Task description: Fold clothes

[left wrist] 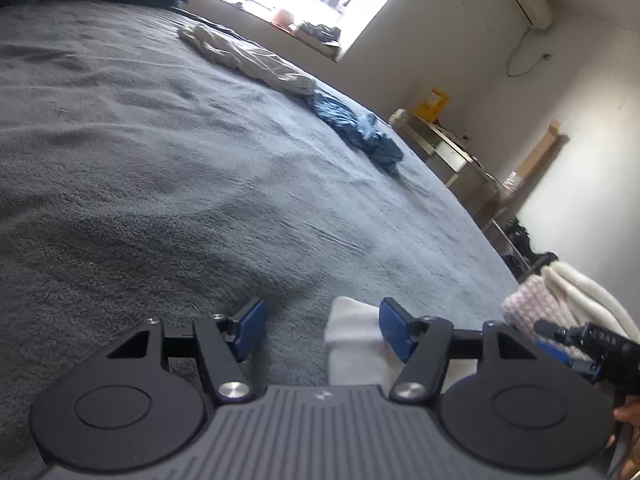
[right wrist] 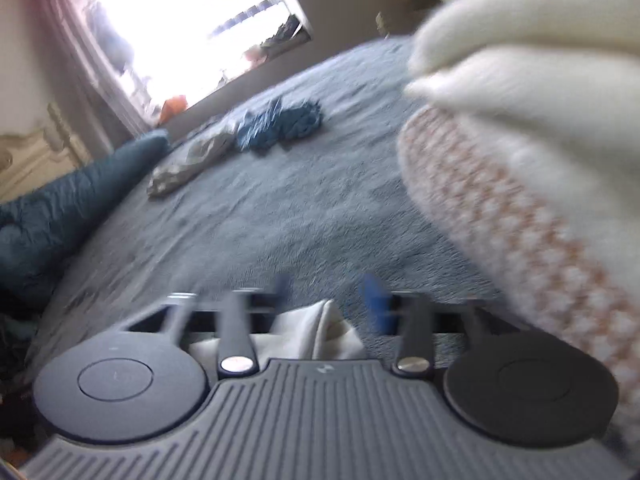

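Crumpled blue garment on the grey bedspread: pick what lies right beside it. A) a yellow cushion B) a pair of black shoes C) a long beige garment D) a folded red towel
C: the crumpled blue garment lies on the grey bedspread next to a long beige garment that stretches away toward the window; the right wrist view shows the same pair side by side.

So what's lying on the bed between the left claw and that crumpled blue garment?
Nothing: in the left wrist view, only bare grey bedspread stretches from the left claw to the crumpled blue garment.
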The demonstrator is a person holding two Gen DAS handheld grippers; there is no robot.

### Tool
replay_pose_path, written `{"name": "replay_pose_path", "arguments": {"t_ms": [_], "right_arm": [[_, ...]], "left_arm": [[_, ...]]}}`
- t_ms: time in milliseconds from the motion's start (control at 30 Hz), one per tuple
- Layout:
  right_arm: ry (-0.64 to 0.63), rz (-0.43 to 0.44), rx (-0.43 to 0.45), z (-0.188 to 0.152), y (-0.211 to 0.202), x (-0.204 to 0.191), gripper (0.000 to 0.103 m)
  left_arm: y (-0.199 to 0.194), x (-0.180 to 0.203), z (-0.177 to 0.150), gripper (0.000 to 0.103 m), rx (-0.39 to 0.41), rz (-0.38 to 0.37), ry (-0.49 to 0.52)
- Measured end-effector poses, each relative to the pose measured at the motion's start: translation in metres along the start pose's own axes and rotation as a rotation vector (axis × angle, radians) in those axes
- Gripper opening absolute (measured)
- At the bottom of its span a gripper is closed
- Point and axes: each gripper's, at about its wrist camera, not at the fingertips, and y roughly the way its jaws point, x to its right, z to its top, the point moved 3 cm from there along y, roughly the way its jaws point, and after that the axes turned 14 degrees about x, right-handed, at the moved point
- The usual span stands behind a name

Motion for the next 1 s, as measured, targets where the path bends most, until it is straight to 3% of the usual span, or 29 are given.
{"name": "replay_pose_path", "arguments": {"t_ms": [67, 167, 267, 400, 433, 533, 567, 600, 700, 767, 833, 900, 1000], "right_arm": [[-0.07, -0.103, -0.034, -0.01, 0.012, 0.001, 0.045], [-0.211, -0.208, 0.065, -0.011, -0.006, -0.011, 0.043], [-0.236, -0.128, 0.132, -0.01, -0.049, -0.022, 0.044], [-0.283, 0.066, 0.036, -0.028, -0.085, -0.046, 0.042], [-0.309, 0.068, 0.004, -0.035, -0.089, -0.049, 0.042], [-0.396, -0.116, -0.025, -0.046, -0.093, -0.031, 0.038], [-0.384, -0.183, -0.008, -0.042, -0.098, -0.023, 0.025], [-0.364, -0.196, 0.014, -0.039, -0.106, -0.021, 0.023], [-0.322, -0.057, 0.045, -0.039, -0.131, -0.04, 0.023], [-0.346, 0.044, 0.011, -0.054, -0.139, -0.062, 0.023], [-0.389, 0.08, -0.049, -0.076, -0.141, -0.074, 0.021], [-0.421, 0.005, -0.1, -0.093, -0.142, -0.066, 0.02], [-0.424, -0.16, -0.091, -0.092, -0.166, -0.046, 0.022]], "left_arm": [[-0.001, -0.001, 0.002, 0.06, 0.002, 0.008, -0.007], [-0.019, 0.0, 0.009, 0.061, 0.011, 0.026, 0.011], [-0.048, 0.004, 0.015, 0.065, 0.023, 0.003, 0.048], [-0.072, 0.014, -0.002, 0.067, -0.022, -0.056, 0.095], [-0.074, 0.015, -0.01, 0.067, -0.047, -0.057, 0.112], [-0.086, 0.011, -0.029, 0.065, -0.092, -0.041, 0.134], [-0.094, 0.007, -0.031, 0.065, -0.089, -0.039, 0.123], [-0.102, 0.004, -0.031, 0.065, -0.084, -0.043, 0.106], [-0.123, 0.004, -0.032, 0.066, -0.08, -0.075, 0.071], [-0.131, 0.005, -0.04, 0.066, -0.118, -0.117, 0.046], [-0.139, 0.007, -0.054, 0.066, -0.168, -0.159, 0.012], [-0.153, 0.007, -0.068, 0.066, -0.185, -0.185, 0.03], [-0.174, 0.009, -0.08, 0.067, -0.189, -0.232, 0.057]]}}
